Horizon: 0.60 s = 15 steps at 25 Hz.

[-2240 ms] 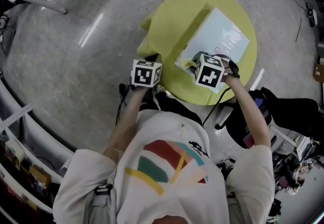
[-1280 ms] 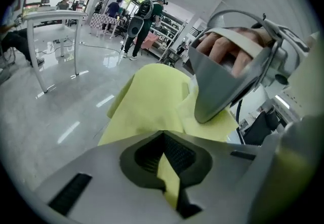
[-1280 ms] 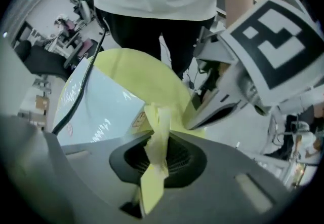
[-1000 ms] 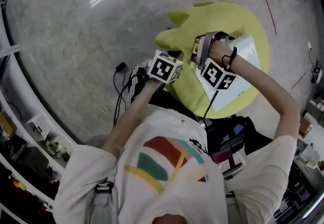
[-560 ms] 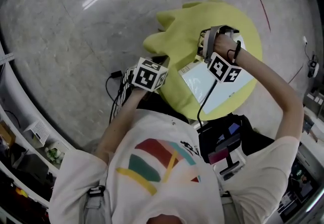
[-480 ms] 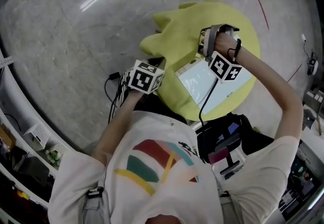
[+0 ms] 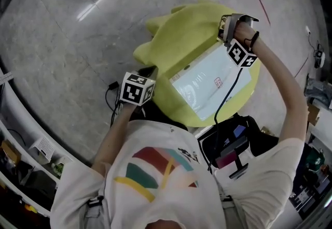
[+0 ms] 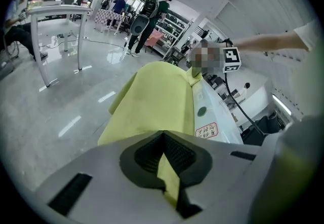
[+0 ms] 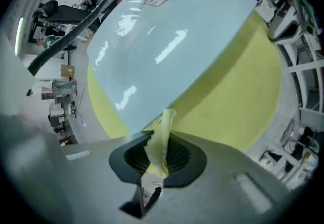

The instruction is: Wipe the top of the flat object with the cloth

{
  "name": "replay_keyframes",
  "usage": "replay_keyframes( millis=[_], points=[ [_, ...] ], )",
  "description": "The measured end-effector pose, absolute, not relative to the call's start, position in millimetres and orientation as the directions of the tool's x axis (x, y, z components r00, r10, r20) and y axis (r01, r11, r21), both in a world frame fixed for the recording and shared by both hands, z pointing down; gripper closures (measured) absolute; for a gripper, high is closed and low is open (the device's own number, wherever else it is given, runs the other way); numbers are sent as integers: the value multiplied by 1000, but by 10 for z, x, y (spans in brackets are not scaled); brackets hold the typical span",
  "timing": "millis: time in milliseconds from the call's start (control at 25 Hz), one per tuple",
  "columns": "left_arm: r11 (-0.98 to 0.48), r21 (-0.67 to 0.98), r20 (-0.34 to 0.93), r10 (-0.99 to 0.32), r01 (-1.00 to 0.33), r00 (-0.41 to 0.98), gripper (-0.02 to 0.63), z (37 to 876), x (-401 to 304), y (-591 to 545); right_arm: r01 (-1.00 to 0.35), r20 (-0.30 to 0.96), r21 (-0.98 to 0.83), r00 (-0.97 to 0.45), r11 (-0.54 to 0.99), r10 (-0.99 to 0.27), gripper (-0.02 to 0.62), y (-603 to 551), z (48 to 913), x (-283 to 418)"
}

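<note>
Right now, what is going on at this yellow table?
A person holds a gripper in each hand. The left gripper is shut on one end of the yellow cloth, and the right gripper is shut on the other end. The cloth lies stretched between them along one long edge of the pale flat board. Most of the board's top is bare.

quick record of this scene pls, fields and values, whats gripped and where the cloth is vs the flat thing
left gripper: shut on an edge of the yellow cloth
right gripper: shut on another bit of the yellow cloth, at the flat object's far end
flat object: pale, glossy, lying flat on a yellow surface
label: red print, on the flat object's top
cloth position: heaped along one long side of the flat object, top mostly bare
floor: grey, shiny
</note>
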<state>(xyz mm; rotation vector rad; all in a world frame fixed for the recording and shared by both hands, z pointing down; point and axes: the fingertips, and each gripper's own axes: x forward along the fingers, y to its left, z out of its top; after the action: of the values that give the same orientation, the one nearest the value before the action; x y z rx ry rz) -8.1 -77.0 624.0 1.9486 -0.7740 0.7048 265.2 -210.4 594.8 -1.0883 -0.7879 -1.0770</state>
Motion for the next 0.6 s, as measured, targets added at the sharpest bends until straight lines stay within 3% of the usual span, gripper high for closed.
replay_keyframes(
  millis=[320,600],
  points=[
    [-404,512,741,-237,-758,628,592,6262,-84,-778,923,885,-294,361,248,-296,569,-2306,5963,3081],
    [-414,506,748,-227,-757,624,592,6255,-90,-773,935,892,-249,323,254,-316,569,-2357,6028,3085]
  ],
)
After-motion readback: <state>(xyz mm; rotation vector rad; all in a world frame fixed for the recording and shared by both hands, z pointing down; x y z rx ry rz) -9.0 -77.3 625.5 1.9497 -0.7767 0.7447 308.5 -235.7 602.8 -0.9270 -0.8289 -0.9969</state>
